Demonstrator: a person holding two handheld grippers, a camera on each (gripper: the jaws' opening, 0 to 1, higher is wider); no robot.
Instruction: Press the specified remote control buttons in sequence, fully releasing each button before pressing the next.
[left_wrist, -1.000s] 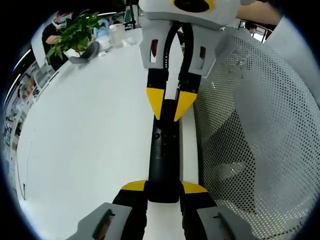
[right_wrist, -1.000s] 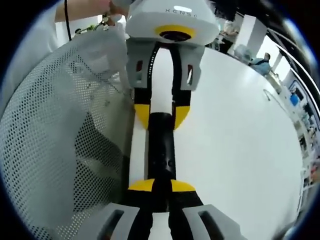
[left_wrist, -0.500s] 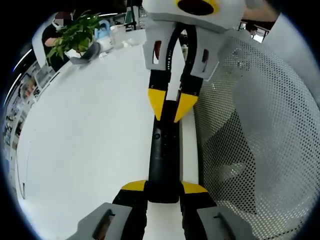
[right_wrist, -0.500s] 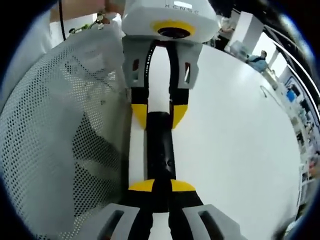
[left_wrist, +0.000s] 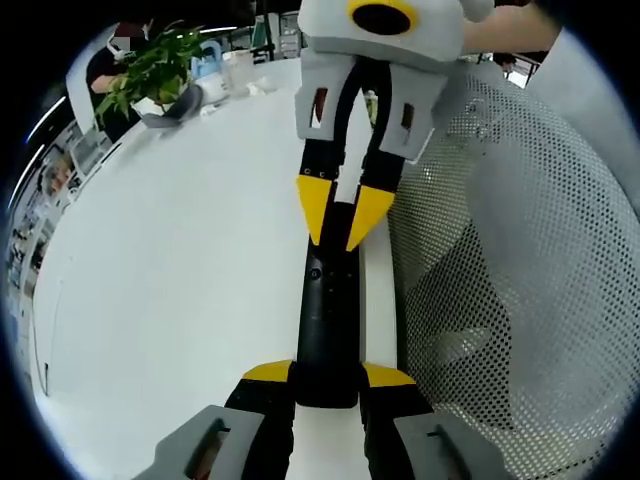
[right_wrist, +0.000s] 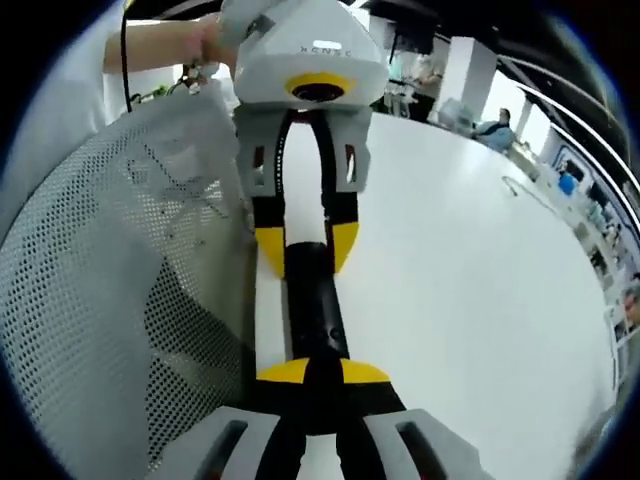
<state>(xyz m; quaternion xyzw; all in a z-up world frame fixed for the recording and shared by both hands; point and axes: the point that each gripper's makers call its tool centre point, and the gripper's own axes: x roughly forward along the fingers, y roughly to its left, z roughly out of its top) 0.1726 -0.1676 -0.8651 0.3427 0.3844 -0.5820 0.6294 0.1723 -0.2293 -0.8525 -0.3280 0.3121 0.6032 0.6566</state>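
Since the earlier pictures, the right gripper (left_wrist: 338, 215) is sitting slightly higher in the left gripper view, its yellow tips now hovering just over the far end of the long black plastic remote control (left_wrist: 327, 320) rather than pressing down close to it. In the right gripper view the whole scene is tilting, so the camera itself is lifting, and the left gripper (right_wrist: 305, 250) is appearing further off, clenched around the remote's far end. I am judging this as a release after a press, which the task demands before the next button.

The remote is lying along the edge of the white table (left_wrist: 180, 270), just beside a white perforated mesh sheet (left_wrist: 520, 260), and the left gripper's own jaws are clamping its near end firmly. The right gripper's tips are nearly together and holding nothing; whether they are touching the remote I cannot tell. A green potted plant (left_wrist: 150, 70) is standing far back on the table. Otherwise the remote is lying just as before.
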